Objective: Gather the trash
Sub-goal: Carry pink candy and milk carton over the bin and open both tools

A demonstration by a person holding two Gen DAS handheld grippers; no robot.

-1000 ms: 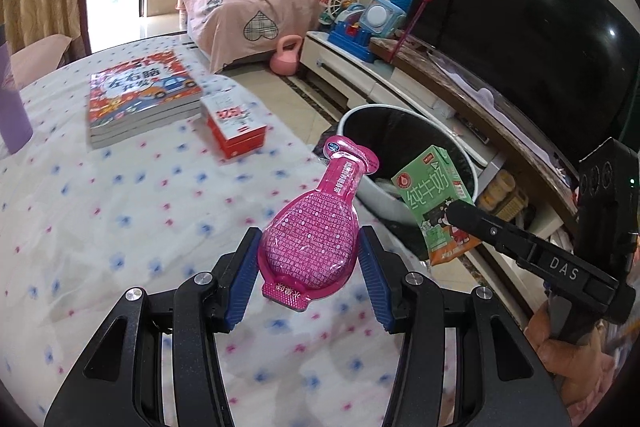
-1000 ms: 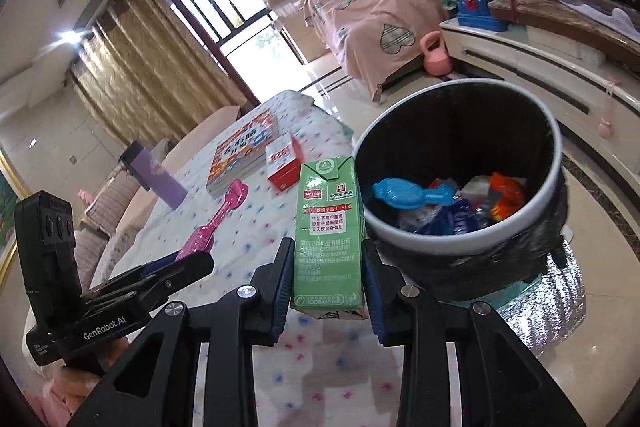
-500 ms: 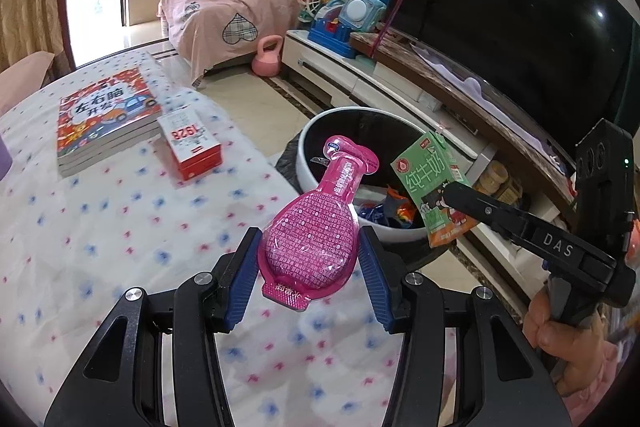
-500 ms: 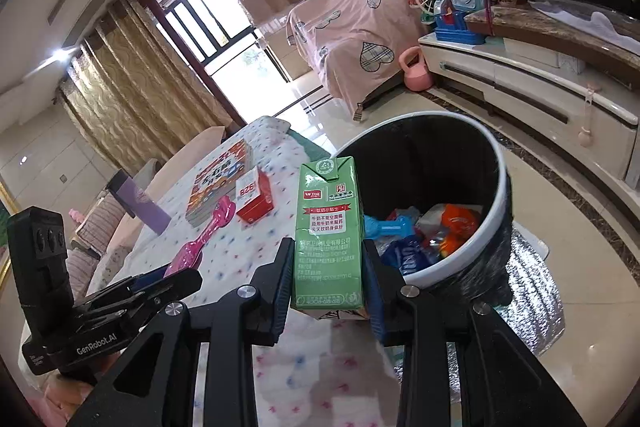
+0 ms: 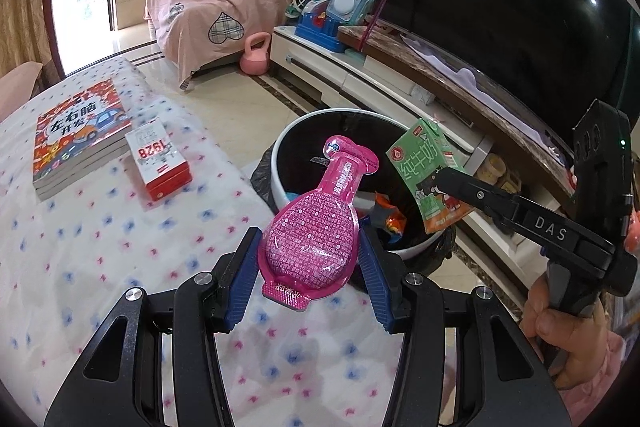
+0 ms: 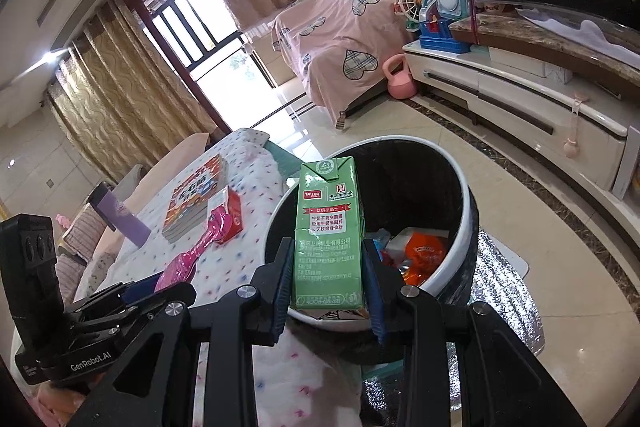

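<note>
My left gripper [image 5: 308, 269] is shut on a pink bottle-shaped blister pack [image 5: 318, 227] and holds it above the table edge, just short of the white-rimmed trash bin [image 5: 288, 143]. My right gripper [image 6: 328, 277] is shut on a green milk carton [image 6: 328, 231], upright over the near rim of the bin [image 6: 460, 255]. The carton also shows in the left wrist view [image 5: 430, 173], over the bin's right side. The bin has a black liner and holds several wrappers [image 6: 424, 251]. The pink pack shows in the right wrist view [image 6: 196, 251] too.
A red and white box [image 5: 158, 159] and a stack of children's books [image 5: 78, 133] lie on the table with the dotted cloth [image 5: 100, 235]. A TV stand [image 5: 400, 83] with toys runs behind the bin. A pink kettlebell [image 5: 256, 53] sits on the floor.
Both grippers have moved toward the bin with their items still held. The carton now hangs over the bin's rim, and the pink pack is nearer the table edge.
</note>
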